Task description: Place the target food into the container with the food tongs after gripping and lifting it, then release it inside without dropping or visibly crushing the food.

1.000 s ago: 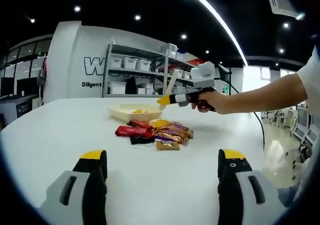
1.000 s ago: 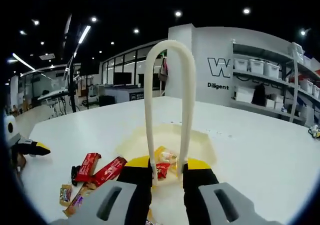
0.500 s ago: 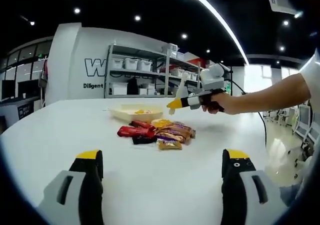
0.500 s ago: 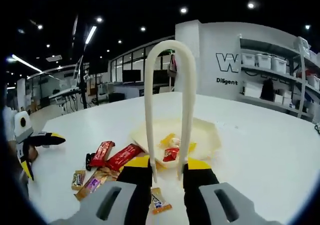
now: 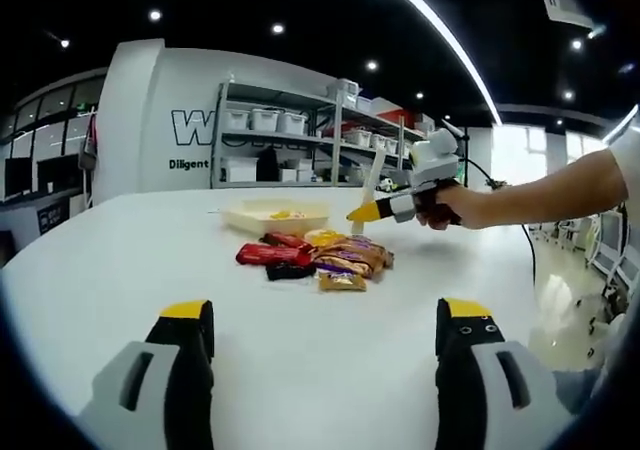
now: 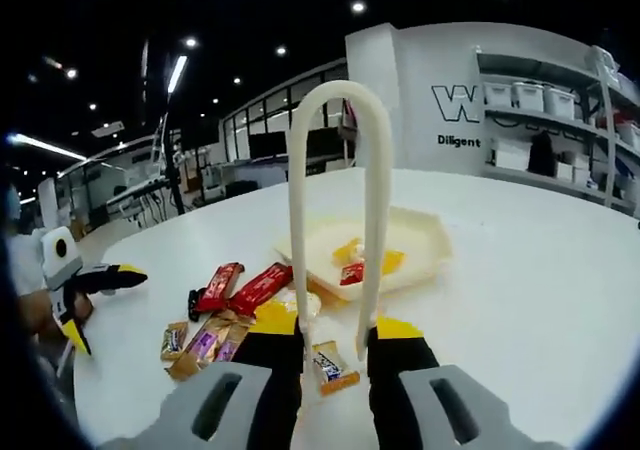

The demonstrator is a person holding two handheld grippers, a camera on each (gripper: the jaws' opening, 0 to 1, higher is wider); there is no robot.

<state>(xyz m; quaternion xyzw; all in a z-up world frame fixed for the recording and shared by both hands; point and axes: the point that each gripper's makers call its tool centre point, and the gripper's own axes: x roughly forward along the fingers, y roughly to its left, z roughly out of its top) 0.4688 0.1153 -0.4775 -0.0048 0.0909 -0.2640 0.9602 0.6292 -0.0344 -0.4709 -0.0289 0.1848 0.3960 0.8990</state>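
right gripper (image 6: 335, 342) is clamped on the tongs (image 6: 338, 200), tips apart and empty. left gripper (image 5: 325, 342) is spread, empty. snacks (image 6: 225, 315) lie lower left, beside the tray (image 6: 420, 255): light, slick, crushable wrappers; pinch one mid-body, gently.

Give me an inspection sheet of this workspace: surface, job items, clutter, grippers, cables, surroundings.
Surface: white table, bare around the food.
Job's things: cream food tongs held in the right gripper, tips empty above the pile; cream container holding a few yellow and red pieces; snack packets heaped beside it, including red bars and gold wrappers.
Clutter: nothing seen.
Grippers: right gripper shut on the tongs, seen raised over the pile in the left gripper view; left gripper open, low over bare table, holding nothing.
Cables: a dark cable hangs behind the person's arm.
Surroundings: shelving with white bins, white wall with lettering, ceiling lights.
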